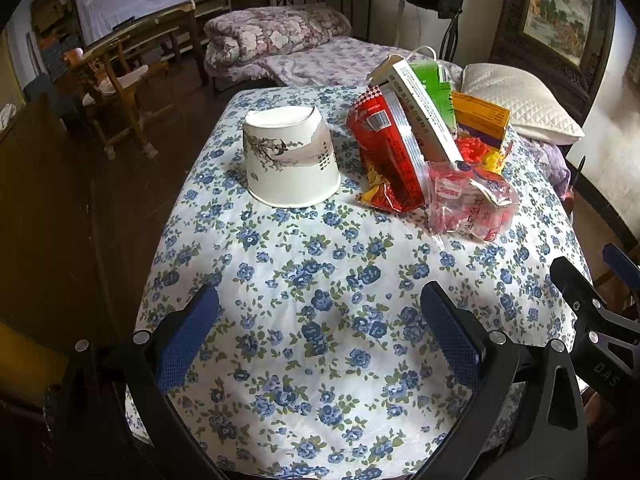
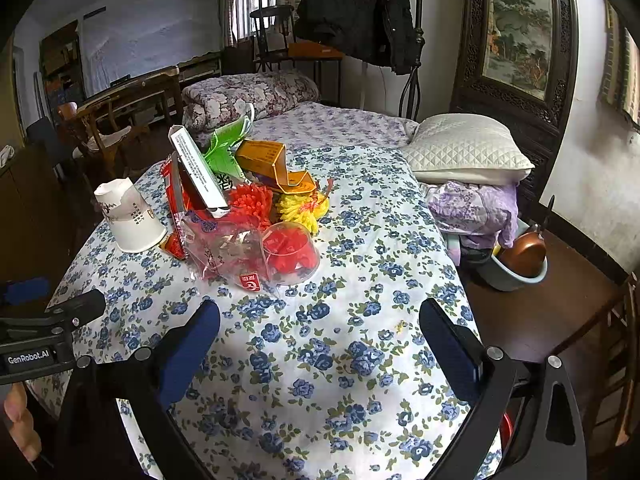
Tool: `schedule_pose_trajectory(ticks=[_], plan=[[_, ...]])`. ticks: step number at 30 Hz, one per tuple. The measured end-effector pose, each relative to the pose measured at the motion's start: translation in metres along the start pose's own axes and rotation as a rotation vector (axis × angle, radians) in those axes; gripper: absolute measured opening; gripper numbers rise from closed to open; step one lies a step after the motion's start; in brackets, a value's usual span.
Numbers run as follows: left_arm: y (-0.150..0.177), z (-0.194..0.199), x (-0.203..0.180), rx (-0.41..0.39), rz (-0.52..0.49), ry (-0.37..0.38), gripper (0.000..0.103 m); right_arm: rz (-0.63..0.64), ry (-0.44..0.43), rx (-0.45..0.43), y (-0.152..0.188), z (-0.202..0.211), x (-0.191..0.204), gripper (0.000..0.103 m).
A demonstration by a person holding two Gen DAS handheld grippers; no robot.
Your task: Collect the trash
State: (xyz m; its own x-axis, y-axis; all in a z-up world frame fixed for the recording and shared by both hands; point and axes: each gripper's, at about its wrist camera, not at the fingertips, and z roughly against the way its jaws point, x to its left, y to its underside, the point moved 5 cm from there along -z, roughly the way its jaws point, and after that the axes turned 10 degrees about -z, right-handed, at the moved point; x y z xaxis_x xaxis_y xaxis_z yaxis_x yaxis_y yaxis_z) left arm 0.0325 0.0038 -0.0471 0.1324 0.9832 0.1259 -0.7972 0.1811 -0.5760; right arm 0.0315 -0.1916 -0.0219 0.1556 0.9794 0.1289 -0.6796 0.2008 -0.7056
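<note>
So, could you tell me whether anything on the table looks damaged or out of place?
Yes. The white paper bowl stands upside down on the floral tablecloth, and its upturned base is torn and jagged at one edge. Beside it, wrappers and boxes lie in a loose heap, with a white carton leaning tilted against the red snack bag.

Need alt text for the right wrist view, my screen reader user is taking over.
Open right tongs hover over a blue-flowered tablecloth, holding nothing. Ahead lies a trash pile: wrappers, boxes, a clear cup on its side, with an upturned paper cup to its left. The left tongs show at the left edge.
</note>
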Motion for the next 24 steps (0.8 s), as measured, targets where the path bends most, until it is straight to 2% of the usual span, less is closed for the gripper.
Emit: schedule_pose_trajectory(ticks=[24], plan=[[-0.0003, -0.0001, 0.0008, 0.000, 0.001, 0.001, 0.096, 0.003, 0.001, -0.001, 0.0001, 0.0016, 0.0019, 0.097]])
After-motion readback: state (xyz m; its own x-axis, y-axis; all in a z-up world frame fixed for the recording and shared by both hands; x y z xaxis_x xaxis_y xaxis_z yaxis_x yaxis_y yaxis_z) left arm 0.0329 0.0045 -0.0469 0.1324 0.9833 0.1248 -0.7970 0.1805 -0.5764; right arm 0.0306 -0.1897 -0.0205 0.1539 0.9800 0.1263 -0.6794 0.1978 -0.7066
